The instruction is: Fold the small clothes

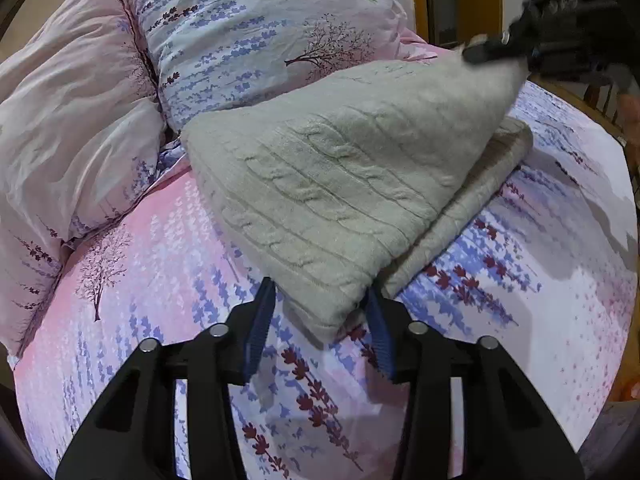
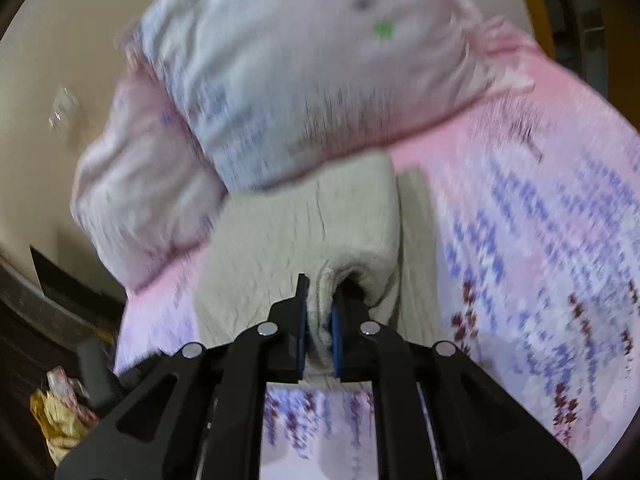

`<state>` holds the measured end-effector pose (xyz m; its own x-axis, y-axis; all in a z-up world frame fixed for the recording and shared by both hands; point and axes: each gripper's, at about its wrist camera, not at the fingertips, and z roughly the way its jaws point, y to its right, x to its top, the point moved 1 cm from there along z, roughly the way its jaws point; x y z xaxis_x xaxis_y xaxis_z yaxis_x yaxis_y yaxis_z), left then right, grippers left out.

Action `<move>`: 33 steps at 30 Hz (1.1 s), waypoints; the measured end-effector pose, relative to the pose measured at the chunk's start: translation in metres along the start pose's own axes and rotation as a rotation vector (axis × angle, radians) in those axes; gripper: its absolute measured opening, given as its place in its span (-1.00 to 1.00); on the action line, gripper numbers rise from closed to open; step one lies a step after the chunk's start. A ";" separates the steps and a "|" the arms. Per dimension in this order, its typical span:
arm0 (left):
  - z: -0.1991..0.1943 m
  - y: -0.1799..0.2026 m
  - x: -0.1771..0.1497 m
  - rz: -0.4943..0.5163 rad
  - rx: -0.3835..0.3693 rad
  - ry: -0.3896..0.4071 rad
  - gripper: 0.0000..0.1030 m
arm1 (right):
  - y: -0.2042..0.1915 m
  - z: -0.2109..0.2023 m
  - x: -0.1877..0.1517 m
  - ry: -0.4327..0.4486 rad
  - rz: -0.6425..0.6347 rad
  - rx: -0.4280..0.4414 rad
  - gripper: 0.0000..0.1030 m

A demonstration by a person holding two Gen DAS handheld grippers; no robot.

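Grey cable-knit garment (image 1: 320, 184), partly folded on bed, 1 corner lifted.

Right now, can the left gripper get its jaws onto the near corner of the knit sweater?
Probably yes. The left gripper is open, its jaws either side of the grey cable-knit sweater corner, nothing between. The right gripper pinches another edge, lifted.

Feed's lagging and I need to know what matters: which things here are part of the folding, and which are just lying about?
In the job:
- grey knit garment, half folded
- right gripper, shut on one corner
- left gripper, jaws apart at the near corner

Just lying about:
- two pillows
- floral bedsheet
- crumpled yellow bag off the bed
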<state>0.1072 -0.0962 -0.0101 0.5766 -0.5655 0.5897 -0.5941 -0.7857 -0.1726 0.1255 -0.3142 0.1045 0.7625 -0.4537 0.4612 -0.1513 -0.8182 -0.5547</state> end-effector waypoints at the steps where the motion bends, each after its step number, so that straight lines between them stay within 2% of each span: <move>1: 0.000 -0.004 0.002 -0.020 0.004 0.001 -0.28 | -0.003 -0.011 0.003 0.042 -0.002 0.009 -0.83; 2: -0.001 -0.008 0.004 -0.041 0.006 0.004 -0.29 | -0.005 -0.019 0.005 0.070 -0.009 0.009 -0.84; 4: -0.010 -0.027 0.009 -0.145 -0.046 0.030 -0.29 | -0.006 -0.026 0.003 0.090 -0.020 -0.016 -0.84; 5: -0.013 -0.040 0.010 -0.210 -0.076 0.040 -0.29 | -0.003 -0.025 -0.002 0.077 -0.019 -0.041 -0.84; 7: -0.015 -0.051 0.008 -0.275 -0.116 0.047 -0.29 | 0.010 -0.012 -0.014 0.024 0.006 -0.087 -0.84; 10: -0.010 -0.049 0.005 -0.269 -0.121 0.014 -0.28 | 0.033 0.004 -0.032 -0.047 0.063 -0.124 -0.84; 12: -0.008 -0.046 0.003 -0.266 -0.129 0.000 -0.29 | 0.046 0.011 -0.041 -0.064 0.089 -0.150 -0.83; 15: -0.007 -0.043 0.001 -0.259 -0.140 -0.011 -0.28 | 0.054 0.012 -0.046 -0.063 0.113 -0.139 -0.83; 18: -0.014 -0.040 -0.001 -0.233 -0.145 0.003 -0.28 | 0.045 0.010 -0.045 -0.063 0.065 -0.166 -0.66; 20: -0.025 -0.041 -0.004 -0.210 -0.160 0.022 -0.15 | 0.040 0.002 -0.040 -0.049 0.059 -0.152 -0.29; 21: -0.032 -0.044 -0.005 -0.209 -0.163 0.035 0.14 | 0.039 -0.004 -0.035 -0.024 0.067 -0.137 -0.16; 22: -0.042 -0.047 -0.006 -0.214 -0.162 0.061 0.48 | 0.038 -0.010 -0.029 0.002 0.074 -0.129 0.10; 23: -0.052 -0.052 -0.006 -0.225 -0.155 0.092 0.60 | 0.039 -0.017 -0.021 0.036 0.081 -0.118 0.27; 25: -0.068 -0.060 0.000 -0.249 -0.146 0.146 0.73 | 0.040 -0.016 -0.006 0.053 0.093 -0.098 0.30; 27: -0.075 -0.067 0.012 -0.283 -0.141 0.191 0.86 | 0.043 -0.004 0.008 0.033 0.112 -0.082 0.30; 29: -0.074 -0.073 0.029 -0.332 -0.152 0.222 0.87 | 0.048 0.019 0.026 0.000 0.143 -0.059 0.30; 33: -0.060 -0.072 0.052 -0.376 -0.134 0.208 0.89 | 0.052 0.056 0.041 -0.068 0.159 -0.069 0.28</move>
<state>0.1467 -0.0542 0.0803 0.6494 -0.1735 0.7404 -0.4401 -0.8797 0.1799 0.1839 -0.3551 0.0556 0.7661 -0.5561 0.3221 -0.3143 -0.7614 -0.5671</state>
